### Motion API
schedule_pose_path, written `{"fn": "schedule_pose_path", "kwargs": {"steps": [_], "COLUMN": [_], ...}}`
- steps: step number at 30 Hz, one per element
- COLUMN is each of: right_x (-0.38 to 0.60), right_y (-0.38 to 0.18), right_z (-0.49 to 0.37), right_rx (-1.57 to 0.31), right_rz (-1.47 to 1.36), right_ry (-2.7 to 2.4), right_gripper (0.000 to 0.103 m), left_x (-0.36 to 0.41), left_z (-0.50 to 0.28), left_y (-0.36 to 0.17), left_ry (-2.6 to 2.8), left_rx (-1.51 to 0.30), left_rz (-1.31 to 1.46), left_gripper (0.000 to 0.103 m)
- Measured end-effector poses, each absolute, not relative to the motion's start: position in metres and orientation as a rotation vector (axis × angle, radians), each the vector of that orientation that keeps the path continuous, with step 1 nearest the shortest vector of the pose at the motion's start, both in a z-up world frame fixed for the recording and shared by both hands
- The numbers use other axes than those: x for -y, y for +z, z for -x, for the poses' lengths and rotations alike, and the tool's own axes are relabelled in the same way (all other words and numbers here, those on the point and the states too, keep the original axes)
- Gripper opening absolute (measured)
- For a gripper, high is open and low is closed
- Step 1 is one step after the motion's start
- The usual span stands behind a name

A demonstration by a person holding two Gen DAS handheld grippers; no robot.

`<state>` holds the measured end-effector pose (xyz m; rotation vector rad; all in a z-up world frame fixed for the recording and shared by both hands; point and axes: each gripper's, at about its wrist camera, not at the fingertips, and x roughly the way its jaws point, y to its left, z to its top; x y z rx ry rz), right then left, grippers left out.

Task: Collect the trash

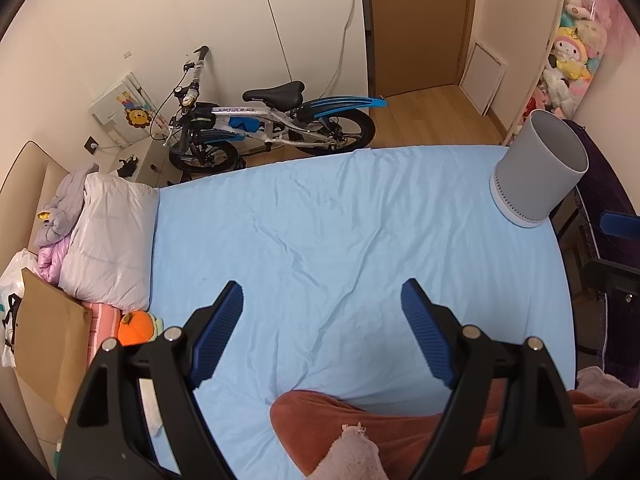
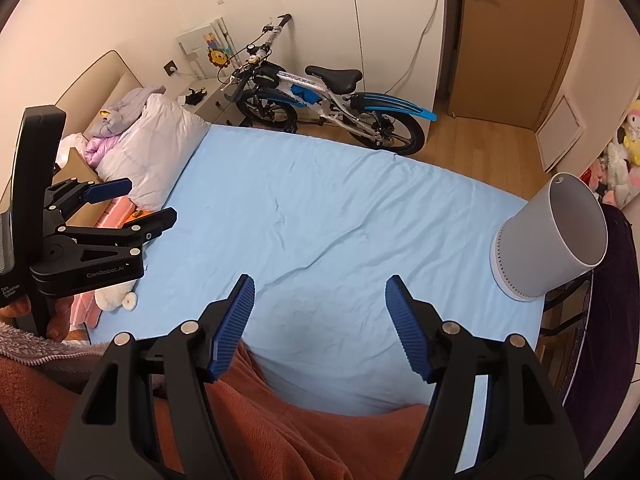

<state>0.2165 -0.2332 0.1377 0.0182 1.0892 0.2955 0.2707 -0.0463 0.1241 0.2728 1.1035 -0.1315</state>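
Wrinkled matt cloth sheet; smooth matt plastic bin; ribbed claw pads.

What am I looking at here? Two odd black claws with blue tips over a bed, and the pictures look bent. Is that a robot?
No robot: a person holds a hand tool in each hand, each a two-finger gripper with a wide-angle camera that bends the picture. One picture looks along the left gripper, the other along the right gripper. The right view also shows the left tool from the side, with the hand holding it. Both grippers are open and hold nothing. Below them lies a bed with a light blue sheet, bare in the middle. A grey bin stands at its far right corner, pillows at the left. An orange-brown blanket lies nearest. A child's bicycle stands beyond the bed.
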Motion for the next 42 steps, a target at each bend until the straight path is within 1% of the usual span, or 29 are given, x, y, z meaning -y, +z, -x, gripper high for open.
{"fn": "schedule_pose_path", "kwargs": {"steps": [42], "right_x": [0.2404], "right_y": [0.1358], "right_z": [-0.2126], "right_rx": [-1.092], "right_rz": [-0.029], "right_ry": [0.263], "right_gripper": [0.066], "left_x": [0.0503], "left_z": [-0.2724], "left_y": [0.1202], "left_ry": [-0.181], "left_rx": [-1.118], "left_rz": [-0.245], "left_gripper": [0.081]}}
